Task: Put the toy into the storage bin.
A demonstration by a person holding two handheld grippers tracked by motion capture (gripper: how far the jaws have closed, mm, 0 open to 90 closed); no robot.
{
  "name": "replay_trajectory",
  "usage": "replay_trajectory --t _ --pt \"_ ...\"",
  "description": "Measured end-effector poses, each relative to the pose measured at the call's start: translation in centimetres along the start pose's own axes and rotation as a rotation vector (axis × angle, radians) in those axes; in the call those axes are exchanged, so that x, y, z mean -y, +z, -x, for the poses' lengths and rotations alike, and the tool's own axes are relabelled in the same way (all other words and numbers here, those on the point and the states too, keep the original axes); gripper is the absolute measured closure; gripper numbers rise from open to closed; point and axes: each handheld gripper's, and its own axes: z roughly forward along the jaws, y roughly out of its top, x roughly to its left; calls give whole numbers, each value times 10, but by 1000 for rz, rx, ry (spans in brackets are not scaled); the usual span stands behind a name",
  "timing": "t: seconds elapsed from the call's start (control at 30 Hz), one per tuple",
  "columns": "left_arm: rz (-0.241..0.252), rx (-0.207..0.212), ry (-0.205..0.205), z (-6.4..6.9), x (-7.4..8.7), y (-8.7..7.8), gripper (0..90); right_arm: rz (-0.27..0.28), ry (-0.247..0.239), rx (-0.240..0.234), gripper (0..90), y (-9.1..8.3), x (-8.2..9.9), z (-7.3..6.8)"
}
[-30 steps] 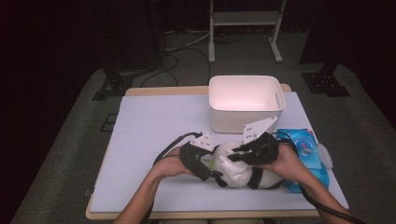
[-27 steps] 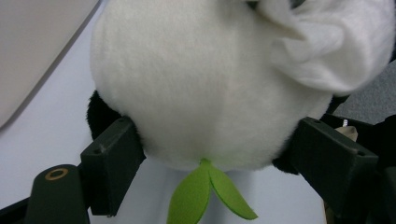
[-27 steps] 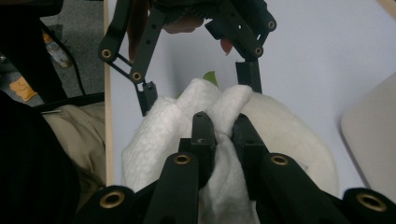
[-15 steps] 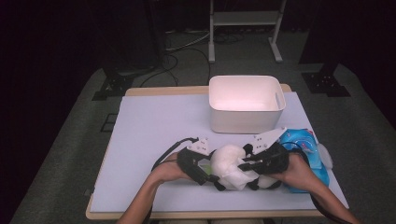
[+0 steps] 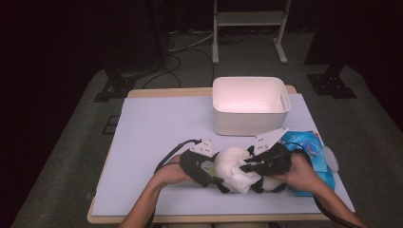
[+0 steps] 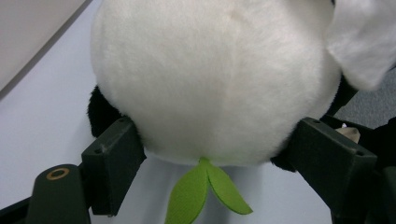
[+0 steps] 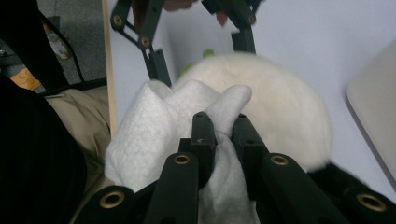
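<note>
A white plush toy [image 5: 232,162] with black limbs and a green leaf [image 6: 205,191] lies near the table's front edge. My left gripper [image 5: 216,179] comes at it from the left. In the left gripper view its jaws press on both sides of the round white body [image 6: 215,79]. My right gripper [image 5: 249,166] reaches in from the right, shut on a folded white wipe [image 7: 154,126]. The wipe rests against the plush [image 7: 280,112]. Beyond it, the left gripper [image 7: 201,53] straddles the toy.
A white bin [image 5: 247,124] stands behind the hands at the table's back middle. A blue pack of wipes [image 5: 311,147] lies to the right of the right hand. The pale table surface [image 5: 157,133] stretches to the left.
The right gripper with the wipe has slid a little to the right off the top of the plush, so more of the white body shows. The left gripper has held still.
</note>
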Motion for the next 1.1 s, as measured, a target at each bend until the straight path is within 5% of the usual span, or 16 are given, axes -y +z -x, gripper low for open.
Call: replay_trajectory --t 0.43,0.87,1.1 --pt "-6 3 -1 -2 0 0 187 -21 -48 -38 808 22 -29 5" --pt "-11 5 -1 -1 1 0 183 -48 60 104 807 0 -5 40" --pt "-22 7 5 -1 1 1 177 -21 109 89 760 -4 5 46"
